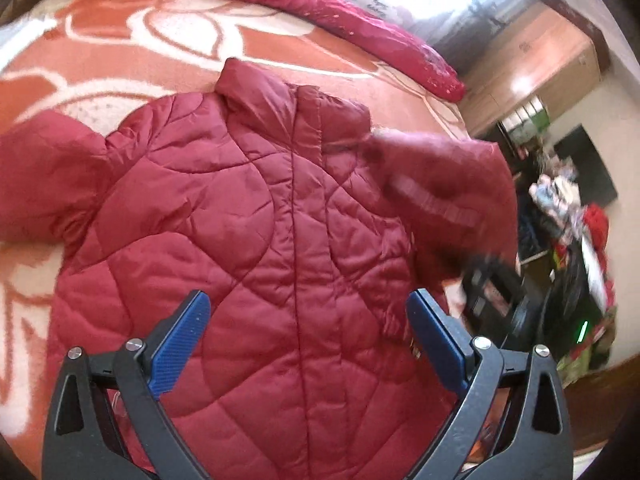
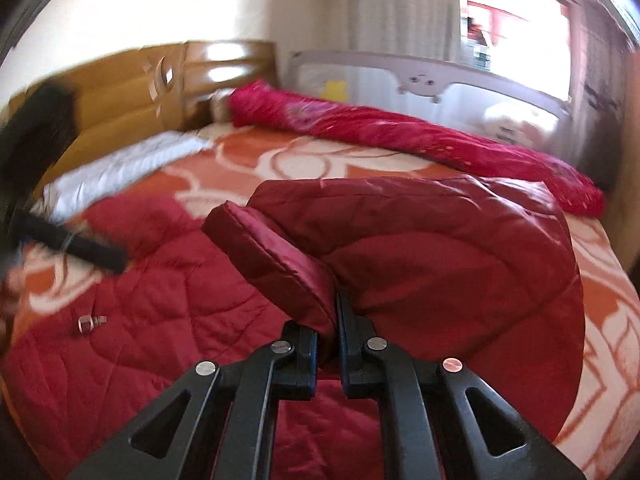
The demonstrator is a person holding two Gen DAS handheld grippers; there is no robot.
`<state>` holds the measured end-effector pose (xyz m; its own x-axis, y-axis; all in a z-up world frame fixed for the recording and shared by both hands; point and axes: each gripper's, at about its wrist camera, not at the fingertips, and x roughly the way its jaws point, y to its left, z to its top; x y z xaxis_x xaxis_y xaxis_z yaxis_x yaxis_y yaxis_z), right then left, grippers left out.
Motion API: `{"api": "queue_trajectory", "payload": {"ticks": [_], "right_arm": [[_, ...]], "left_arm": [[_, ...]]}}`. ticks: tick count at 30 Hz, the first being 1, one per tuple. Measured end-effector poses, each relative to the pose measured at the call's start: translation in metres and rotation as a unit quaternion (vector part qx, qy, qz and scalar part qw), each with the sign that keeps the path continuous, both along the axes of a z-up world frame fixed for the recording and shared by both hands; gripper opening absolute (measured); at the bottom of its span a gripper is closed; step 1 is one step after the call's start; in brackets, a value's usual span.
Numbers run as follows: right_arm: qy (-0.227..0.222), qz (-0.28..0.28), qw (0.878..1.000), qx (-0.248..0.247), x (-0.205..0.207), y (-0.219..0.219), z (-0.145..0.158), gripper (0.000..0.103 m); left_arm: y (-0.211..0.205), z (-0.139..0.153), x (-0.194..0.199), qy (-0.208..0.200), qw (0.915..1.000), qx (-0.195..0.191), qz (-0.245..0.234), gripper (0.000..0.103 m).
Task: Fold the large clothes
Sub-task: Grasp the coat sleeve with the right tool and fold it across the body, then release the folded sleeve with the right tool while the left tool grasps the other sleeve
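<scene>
bright window [image 2: 520,32] glare; motion blur; fisheye-bent edges

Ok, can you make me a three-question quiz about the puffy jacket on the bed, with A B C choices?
1. Where does the jacket lie?
A. on the orange-and-white blanket
B. on a chair
C. on the floor

2. What colour is the jacket?
A. blue
B. dark red
C. green

3. What is the right gripper doing?
A. its fingers are wide open over the bed
B. hanging empty
C. its fingers are shut on the sleeve

Answers:
1 A, the blanket's pattern shows all round the jacket.
2 B, the quilted fabric is dark red in both views.
3 C, the cuff is pinched between the black fingers, while the left gripper stands open above the jacket.
</scene>
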<state>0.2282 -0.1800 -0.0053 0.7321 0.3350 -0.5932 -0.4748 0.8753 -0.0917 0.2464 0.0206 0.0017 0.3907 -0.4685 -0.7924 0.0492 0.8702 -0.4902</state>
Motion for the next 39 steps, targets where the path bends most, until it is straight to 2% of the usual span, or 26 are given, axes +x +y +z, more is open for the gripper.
{"api": "queue_trajectory", "payload": {"ticks": [4, 10, 11, 13, 14, 15, 16, 18, 21, 23, 26, 29, 33, 36, 37, 39], "right_arm": [[-0.004, 0.026, 0.999, -0.047, -0.006, 0.03, -0.014, 0.007], [-0.004, 0.052, 0.996, -0.069, -0.013, 0.058, -0.027, 0.007], [-0.002, 0.055, 0.996, -0.07, -0.013, 0.06, -0.029, 0.007], [0.0, 0.059, 0.996, -0.07, -0.013, 0.065, -0.032, 0.007], [0.001, 0.06, 0.996, -0.069, -0.012, 0.065, -0.032, 0.007], [0.002, 0.058, 0.996, -0.07, -0.011, 0.065, -0.033, 0.007], [0.0, 0.053, 0.996, -0.072, -0.01, 0.066, -0.035, 0.008], [0.002, 0.047, 0.997, -0.065, -0.007, 0.063, -0.035, 0.009], [0.018, 0.048, 0.998, -0.048, -0.004, 0.059, -0.035, 0.012], [0.028, 0.051, 0.997, -0.042, -0.005, 0.057, -0.033, 0.016], [0.034, 0.047, 0.998, -0.019, -0.007, 0.047, -0.026, 0.03], [0.03, 0.021, 0.999, 0.014, -0.01, 0.025, -0.016, 0.033], [0.04, -0.05, 0.997, 0.047, 0.013, -0.014, -0.013, 0.033], [0.079, -0.1, 0.989, 0.071, 0.043, -0.043, -0.027, 0.035], [0.096, -0.11, 0.987, 0.072, 0.051, -0.047, -0.034, 0.035], [0.127, -0.126, 0.982, 0.063, 0.066, -0.054, -0.049, 0.035]], "left_arm": [[0.009, -0.018, 0.026, 0.041, 0.9969, -0.066, 0.006, 0.099], [0.017, -0.061, 0.054, 0.107, 0.9832, -0.147, 0.013, 0.099], [0.018, -0.064, 0.056, 0.108, 0.9823, -0.152, 0.013, 0.094], [0.018, -0.069, 0.061, 0.112, 0.9799, -0.164, 0.009, 0.072], [0.017, -0.07, 0.063, 0.114, 0.9794, -0.166, 0.003, 0.053], [0.016, -0.07, 0.063, 0.112, 0.9811, -0.157, 0.003, 0.04], [0.016, -0.068, 0.064, 0.105, 0.9844, -0.142, 0.003, 0.037], [0.021, -0.066, 0.066, 0.094, 0.9849, -0.145, -0.002, 0.023], [0.025, -0.064, 0.07, 0.082, 0.9854, -0.149, -0.009, 0.015], [0.025, -0.059, 0.072, 0.065, 0.9899, -0.125, -0.013, 0.014], [0.03, -0.045, 0.076, 0.033, 0.9975, -0.059, -0.021, 0.012], [0.039, -0.037, 0.081, 0.006, 0.9996, 0.003, -0.029, 0.011], [0.053, -0.032, 0.089, -0.028, 0.9934, 0.097, -0.054, 0.011], [0.058, -0.039, 0.096, -0.042, 0.9862, 0.14, -0.077, 0.011], [0.059, -0.042, 0.098, -0.044, 0.9846, 0.148, -0.081, 0.011], [0.056, -0.049, 0.102, -0.051, 0.977, 0.189, -0.085, 0.011]]}}
